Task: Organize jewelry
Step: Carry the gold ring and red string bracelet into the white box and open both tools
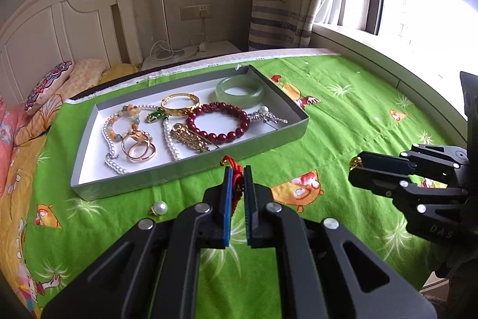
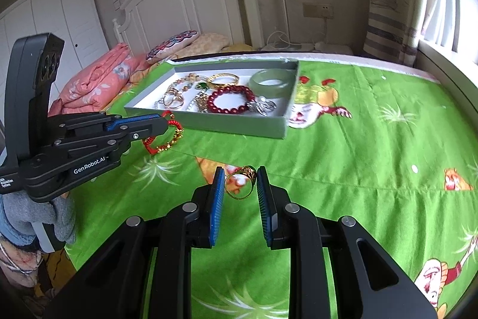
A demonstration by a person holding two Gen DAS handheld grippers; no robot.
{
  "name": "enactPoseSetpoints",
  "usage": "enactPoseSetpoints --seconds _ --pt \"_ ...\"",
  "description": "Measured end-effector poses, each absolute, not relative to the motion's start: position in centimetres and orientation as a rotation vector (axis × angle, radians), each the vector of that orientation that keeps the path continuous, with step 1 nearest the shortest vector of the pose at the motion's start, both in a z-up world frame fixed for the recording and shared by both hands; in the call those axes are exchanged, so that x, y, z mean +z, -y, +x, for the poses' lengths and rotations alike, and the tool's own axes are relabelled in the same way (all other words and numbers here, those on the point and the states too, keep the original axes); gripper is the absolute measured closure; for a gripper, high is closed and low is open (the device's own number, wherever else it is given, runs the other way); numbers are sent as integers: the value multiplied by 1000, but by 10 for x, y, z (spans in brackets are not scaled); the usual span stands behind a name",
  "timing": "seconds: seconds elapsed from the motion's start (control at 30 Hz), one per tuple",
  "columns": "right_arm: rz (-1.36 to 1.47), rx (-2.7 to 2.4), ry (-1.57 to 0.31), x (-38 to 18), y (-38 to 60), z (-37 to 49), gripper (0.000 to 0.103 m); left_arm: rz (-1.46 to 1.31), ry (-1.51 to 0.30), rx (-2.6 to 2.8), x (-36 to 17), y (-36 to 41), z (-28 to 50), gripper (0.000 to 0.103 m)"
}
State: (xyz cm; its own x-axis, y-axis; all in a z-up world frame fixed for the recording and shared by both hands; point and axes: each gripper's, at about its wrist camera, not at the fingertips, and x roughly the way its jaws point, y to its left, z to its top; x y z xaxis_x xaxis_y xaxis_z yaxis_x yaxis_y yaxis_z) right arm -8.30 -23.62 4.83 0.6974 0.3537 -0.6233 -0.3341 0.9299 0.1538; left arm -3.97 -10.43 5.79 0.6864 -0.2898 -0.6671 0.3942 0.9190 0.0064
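Observation:
A shallow grey tray (image 1: 270,139) (image 2: 209,121) on the green bedspread holds a jade bangle (image 1: 240,91), a gold bangle (image 1: 180,103), a dark red bead bracelet (image 1: 218,121), a pearl strand, gold rings and a silver brooch. My left gripper (image 1: 238,169) is shut on a red cord bracelet with gold beads (image 2: 167,139), held just in front of the tray's near wall. My right gripper (image 2: 240,175) is shut on a gold ring (image 2: 242,181), held above the bedspread to the right of the left one. A loose pearl earring (image 1: 159,207) lies on the bedspread near the tray.
The bed's white headboard (image 1: 59,17), pillows (image 1: 49,85) and a folded pink quilt (image 2: 98,79) lie beyond the tray. A window sill (image 1: 388,50) runs along the right. A nightstand with cables (image 1: 191,50) stands behind the bed.

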Motion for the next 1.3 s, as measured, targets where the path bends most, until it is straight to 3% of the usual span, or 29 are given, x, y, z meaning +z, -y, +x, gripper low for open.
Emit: enactPoseSetpoints --seconds 0.53,1.3 --pt "-44 481 -649 73 192 -32 81 65 -694 -360 89 55 -8 97" --pt "-2 422 -754 43 176 63 81 -11 -732 -244 93 19 105 99"
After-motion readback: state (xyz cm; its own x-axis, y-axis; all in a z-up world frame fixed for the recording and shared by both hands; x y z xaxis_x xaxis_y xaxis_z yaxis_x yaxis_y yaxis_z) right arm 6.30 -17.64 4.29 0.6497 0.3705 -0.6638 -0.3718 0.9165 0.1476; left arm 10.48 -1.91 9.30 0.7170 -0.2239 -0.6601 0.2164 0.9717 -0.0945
